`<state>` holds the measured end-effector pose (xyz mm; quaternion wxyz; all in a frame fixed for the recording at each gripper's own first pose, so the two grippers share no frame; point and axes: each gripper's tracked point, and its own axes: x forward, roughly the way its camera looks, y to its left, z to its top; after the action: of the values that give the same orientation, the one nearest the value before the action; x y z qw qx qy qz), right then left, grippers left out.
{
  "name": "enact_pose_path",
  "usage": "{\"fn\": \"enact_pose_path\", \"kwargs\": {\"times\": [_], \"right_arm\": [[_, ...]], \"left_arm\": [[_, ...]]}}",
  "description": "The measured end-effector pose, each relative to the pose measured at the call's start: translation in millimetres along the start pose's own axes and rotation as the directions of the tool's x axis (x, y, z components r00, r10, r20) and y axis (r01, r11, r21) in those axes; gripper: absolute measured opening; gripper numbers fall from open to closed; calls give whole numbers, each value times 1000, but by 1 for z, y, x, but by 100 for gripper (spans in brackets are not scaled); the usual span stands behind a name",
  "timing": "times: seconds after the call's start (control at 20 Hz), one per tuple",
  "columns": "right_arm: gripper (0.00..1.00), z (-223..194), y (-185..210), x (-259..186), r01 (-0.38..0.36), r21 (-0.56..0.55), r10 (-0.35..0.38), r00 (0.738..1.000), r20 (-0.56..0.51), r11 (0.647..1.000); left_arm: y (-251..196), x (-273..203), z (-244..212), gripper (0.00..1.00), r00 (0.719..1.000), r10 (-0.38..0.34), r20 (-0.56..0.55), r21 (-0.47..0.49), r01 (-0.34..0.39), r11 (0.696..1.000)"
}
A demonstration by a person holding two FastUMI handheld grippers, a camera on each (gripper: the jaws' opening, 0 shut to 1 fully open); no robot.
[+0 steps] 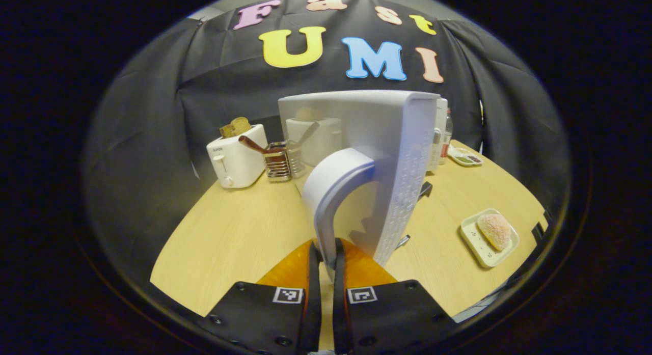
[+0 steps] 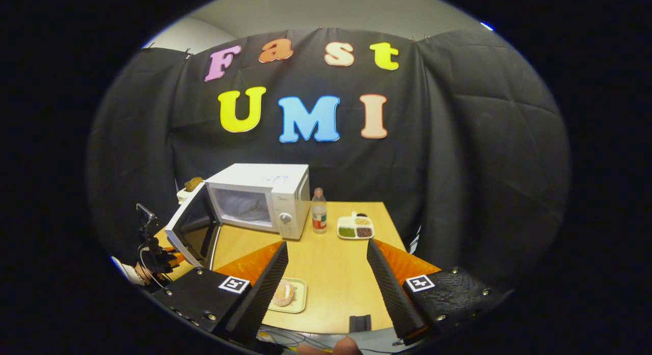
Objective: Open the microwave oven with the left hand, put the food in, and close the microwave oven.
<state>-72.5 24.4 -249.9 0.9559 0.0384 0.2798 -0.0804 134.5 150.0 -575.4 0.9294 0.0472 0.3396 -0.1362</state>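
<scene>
The white microwave [image 2: 260, 199] stands at the back of the wooden table [image 2: 331, 273], its door [image 2: 191, 227] swung open to the left. In the left gripper view the door [image 1: 402, 156] is seen nearly edge-on, and my left gripper [image 1: 326, 258] is shut on the lower end of its white arched handle [image 1: 333, 187]. The food, a pinkish round bun [image 2: 283, 293] on a pale small tray [image 2: 298, 299], lies near the table's front edge, just beyond my right gripper's left finger. My right gripper [image 2: 326, 245] hovers open above the table with nothing between its fingers. The bun [image 1: 494, 230] also lies right of the door.
A white toaster [image 1: 235, 159] holding bread and a metal utensil rack [image 1: 277, 164] stand left of the microwave. A bottle [image 2: 319, 211] and a compartment tray of foods [image 2: 356, 226] sit to its right. A small black object [image 2: 360, 323] lies at the front edge.
</scene>
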Motion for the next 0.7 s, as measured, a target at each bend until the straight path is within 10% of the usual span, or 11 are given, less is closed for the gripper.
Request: {"fn": "enact_pose_path", "kwargs": {"times": [0.25, 0.7], "right_arm": [[95, -78, 46, 57, 35, 81, -18, 979, -204, 996], [99, -187, 93, 133, 34, 97, 21, 856, -517, 995]], "left_arm": [[28, 0, -4, 18, 995, -76, 59, 36, 74, 997], [69, 1, -15, 19, 988, -142, 58, -41, 145, 989]]}}
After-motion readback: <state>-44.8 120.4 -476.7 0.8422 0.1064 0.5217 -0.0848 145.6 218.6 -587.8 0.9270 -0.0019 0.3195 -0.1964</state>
